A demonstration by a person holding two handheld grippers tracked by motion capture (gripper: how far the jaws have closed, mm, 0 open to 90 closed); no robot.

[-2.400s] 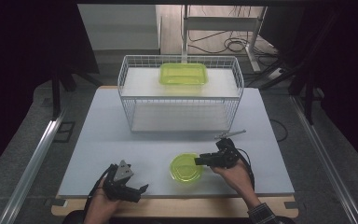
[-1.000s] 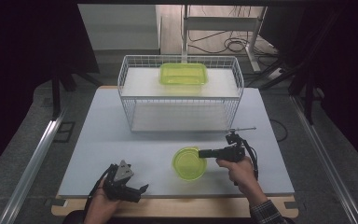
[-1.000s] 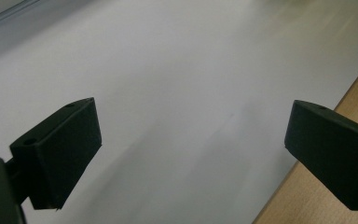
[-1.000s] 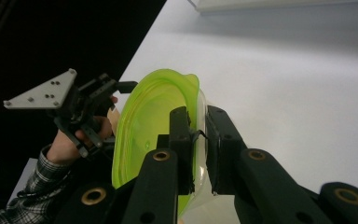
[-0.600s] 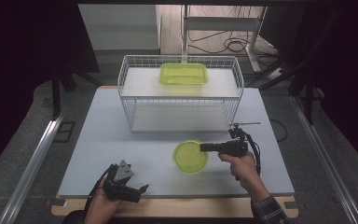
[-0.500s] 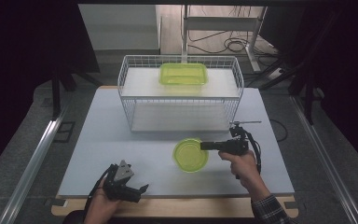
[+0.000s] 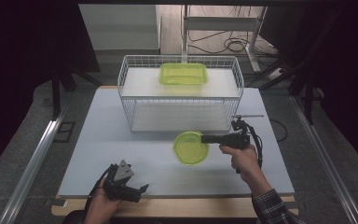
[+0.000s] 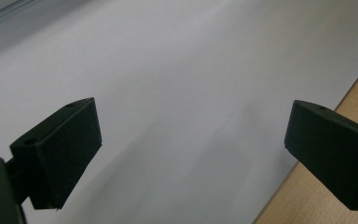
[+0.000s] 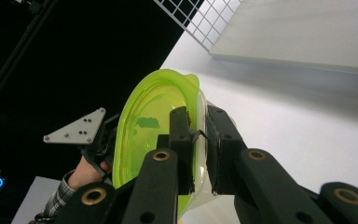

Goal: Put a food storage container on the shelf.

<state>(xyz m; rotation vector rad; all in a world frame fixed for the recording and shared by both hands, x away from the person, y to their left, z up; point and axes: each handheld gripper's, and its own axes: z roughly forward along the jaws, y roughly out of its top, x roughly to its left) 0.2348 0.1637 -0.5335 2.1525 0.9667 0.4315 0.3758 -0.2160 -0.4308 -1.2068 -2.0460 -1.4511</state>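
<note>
Over the table [image 7: 121,121], the right gripper [image 7: 205,138], clamping the green bowl [image 7: 190,147], has risen toward the basket [image 7: 130,102].

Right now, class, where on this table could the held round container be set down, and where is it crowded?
Bare: the table left of the wire basket, and the strip between the round container and the left hand-held gripper. Crowded: the basket's front, beside the right hand-held gripper.

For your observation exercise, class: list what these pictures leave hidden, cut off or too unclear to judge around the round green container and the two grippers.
- Round translucent green plastic container, right gripper view: its lower edge is hidden behind the right gripper.
- Same container, high view: too small to judge whether it has a lid.
- Rectangular green plastic container on the white wire basket, high view: contents too small to judge.
- Left gripper, left gripper view: body cut off by the bottom edge.
</note>
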